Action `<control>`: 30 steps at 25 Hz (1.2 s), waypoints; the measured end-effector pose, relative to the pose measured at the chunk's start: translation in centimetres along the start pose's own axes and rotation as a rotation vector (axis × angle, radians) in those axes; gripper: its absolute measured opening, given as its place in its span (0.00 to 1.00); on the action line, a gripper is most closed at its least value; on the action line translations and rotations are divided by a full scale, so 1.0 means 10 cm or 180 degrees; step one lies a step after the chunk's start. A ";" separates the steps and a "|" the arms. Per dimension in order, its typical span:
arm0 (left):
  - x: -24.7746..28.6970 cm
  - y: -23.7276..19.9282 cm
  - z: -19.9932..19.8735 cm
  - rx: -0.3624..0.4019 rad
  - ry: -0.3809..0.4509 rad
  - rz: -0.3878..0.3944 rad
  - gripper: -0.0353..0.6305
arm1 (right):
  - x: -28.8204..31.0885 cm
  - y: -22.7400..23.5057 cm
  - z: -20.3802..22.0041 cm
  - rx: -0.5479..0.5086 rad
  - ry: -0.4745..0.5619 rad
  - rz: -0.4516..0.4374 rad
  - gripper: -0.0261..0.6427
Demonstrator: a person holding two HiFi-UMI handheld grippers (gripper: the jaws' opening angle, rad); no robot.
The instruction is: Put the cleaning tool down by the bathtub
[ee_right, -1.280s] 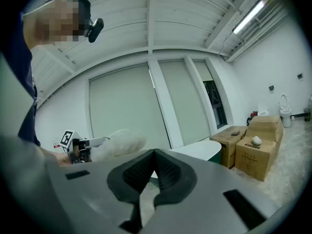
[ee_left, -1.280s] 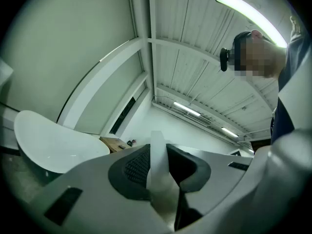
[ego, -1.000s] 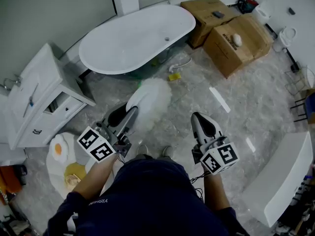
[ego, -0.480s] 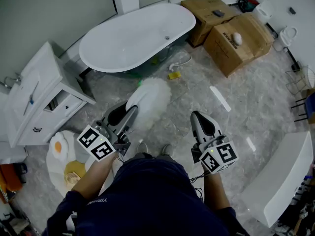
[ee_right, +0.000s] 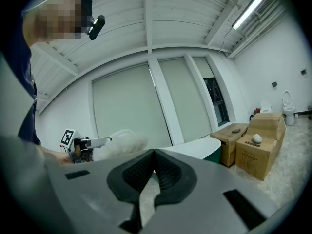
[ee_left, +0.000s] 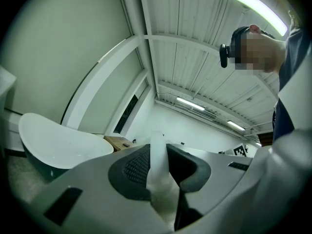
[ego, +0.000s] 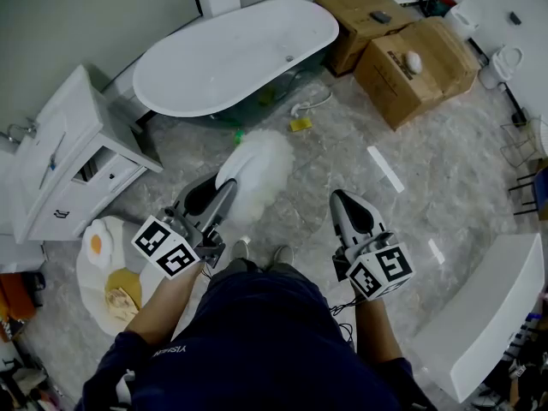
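**Duster gripped in the left claw, facing the bathtub**

At far left of the head view stands a white cabinet (ego: 64,157) with an open drawer. Below it, a round white rug (ego: 90,285) printed with fried eggs lies on the grey marbled floor (ego: 342,157).

The left claw (ego: 218,197) is held in front of the person's body. Its dark ribbed pads pinch the pale handle (ee_left: 158,172) of a fluffy white duster (ego: 257,168). In the left gripper view the handle rises upright between the two pads, touching both.

The duster head projects beyond the claw tips, up and to the right, toward the white oval bathtub (ego: 231,54). The head is near the tub's side but apart from it. A small yellow sponge (ego: 300,124) lies on the floor just beside the tub, right of the duster head.

Further right, the right claw (ego: 348,202) points forward over bare floor, well apart from the duster. Its pads are pressed together with nothing between them (ee_right: 153,155).

Two brown cardboard boxes (ego: 411,58) stand at the tub's right end, and a white toilet (ego: 501,62) stands beyond them.
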State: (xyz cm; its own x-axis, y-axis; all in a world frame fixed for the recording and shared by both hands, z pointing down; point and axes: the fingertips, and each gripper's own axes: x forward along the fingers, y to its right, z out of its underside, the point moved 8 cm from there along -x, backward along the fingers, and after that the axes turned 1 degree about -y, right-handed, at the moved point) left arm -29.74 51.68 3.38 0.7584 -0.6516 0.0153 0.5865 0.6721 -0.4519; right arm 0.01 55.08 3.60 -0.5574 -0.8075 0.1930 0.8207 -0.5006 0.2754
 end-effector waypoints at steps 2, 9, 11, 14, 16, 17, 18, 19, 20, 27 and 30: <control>0.06 0.09 0.06 0.0002 0.0021 -0.0029 0.22 | -0.07 0.09 0.02 0.0001 -0.0015 -0.0040 0.05; 0.28 0.31 0.15 0.0039 0.0039 -0.0106 0.22 | -0.25 0.38 0.03 0.0059 -0.0001 -0.0143 0.05; 0.33 0.35 0.14 0.0056 0.0050 -0.0127 0.22 | -0.28 0.44 0.02 0.0077 0.0013 -0.0153 0.05; 0.39 0.37 0.12 0.0092 0.0062 -0.0141 0.22 | -0.31 0.52 0.00 0.0114 0.0042 -0.0157 0.05; 0.41 0.38 0.11 0.0115 0.0066 -0.0144 0.22 | -0.31 0.55 0.00 0.0139 0.0071 -0.0179 0.05; 0.42 0.38 0.10 0.0122 0.0067 -0.0148 0.22 | -0.31 0.57 0.00 0.0146 0.0084 -0.0185 0.05; 0.44 0.37 0.09 0.0128 0.0068 -0.0153 0.22 | -0.30 0.58 -0.01 0.0148 0.0093 -0.0186 0.05; 0.45 0.36 0.09 0.0133 0.0070 -0.0159 0.22 | -0.30 0.60 -0.02 0.0148 0.0101 -0.0184 0.05; 0.47 0.34 0.08 0.0138 0.0073 -0.0164 0.22 | -0.29 0.61 -0.03 0.0145 0.0107 -0.0180 0.05; 0.64 0.22 0.02 0.0147 0.0113 -0.0163 0.22 | -0.25 0.80 -0.06 0.0157 0.0105 -0.0097 0.05; 0.73 0.14 0.00 0.0149 0.0119 -0.0153 0.22 | -0.18 0.88 -0.09 0.0149 0.0098 -0.0088 0.05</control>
State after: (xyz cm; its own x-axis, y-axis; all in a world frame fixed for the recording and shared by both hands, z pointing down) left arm -23.40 47.86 2.87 0.7184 -0.6957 0.0022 0.6354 0.6548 -0.4092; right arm 8.36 51.87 4.86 -0.5752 -0.8030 0.1560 0.7977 -0.5084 0.3243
